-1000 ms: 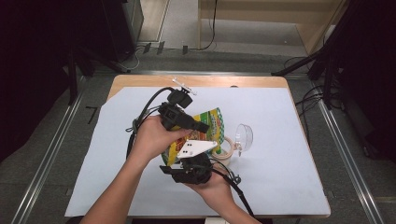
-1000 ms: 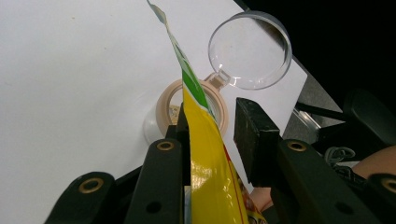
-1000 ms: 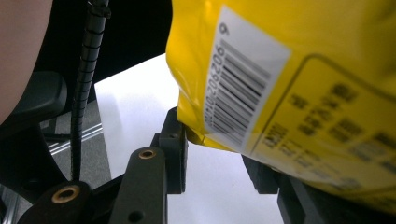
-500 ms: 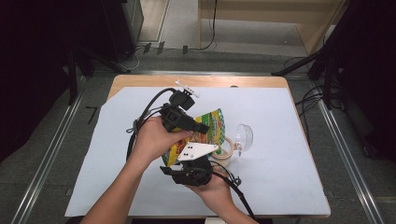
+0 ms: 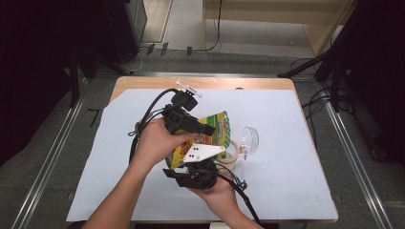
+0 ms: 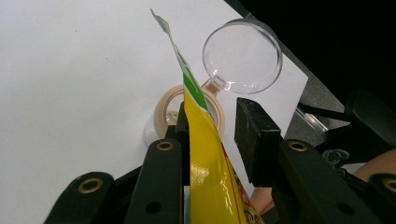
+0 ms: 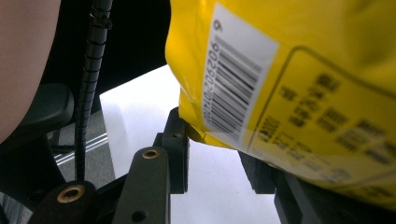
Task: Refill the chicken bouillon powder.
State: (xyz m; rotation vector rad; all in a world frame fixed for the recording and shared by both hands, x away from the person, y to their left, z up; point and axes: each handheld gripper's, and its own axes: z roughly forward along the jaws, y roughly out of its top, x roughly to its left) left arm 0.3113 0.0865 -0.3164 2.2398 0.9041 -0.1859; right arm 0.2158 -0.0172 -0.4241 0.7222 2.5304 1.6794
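A yellow and green snack bag (image 5: 217,126) is held tilted between both grippers over the table. My left gripper (image 5: 207,131) sits at its upper part. In the left gripper view the bag (image 6: 205,154) leans on one pad while the other pad (image 6: 254,135) stands apart from it. The left gripper (image 6: 215,116) is open and its jaws have just been opening. My right gripper (image 5: 193,164), under its grey plate, is at the bag's lower end. In the right gripper view the barcode end of the bag (image 7: 289,70) sits between the right gripper's (image 7: 217,149) pads, pinched.
A beige tape roll (image 5: 231,150) and a clear round plastic cup (image 5: 249,138) lie just right of the bag. A white sheet (image 5: 286,181) covers the wooden table (image 5: 143,82). A small white object (image 5: 188,88) lies near the far edge. Cables trail from both grippers.
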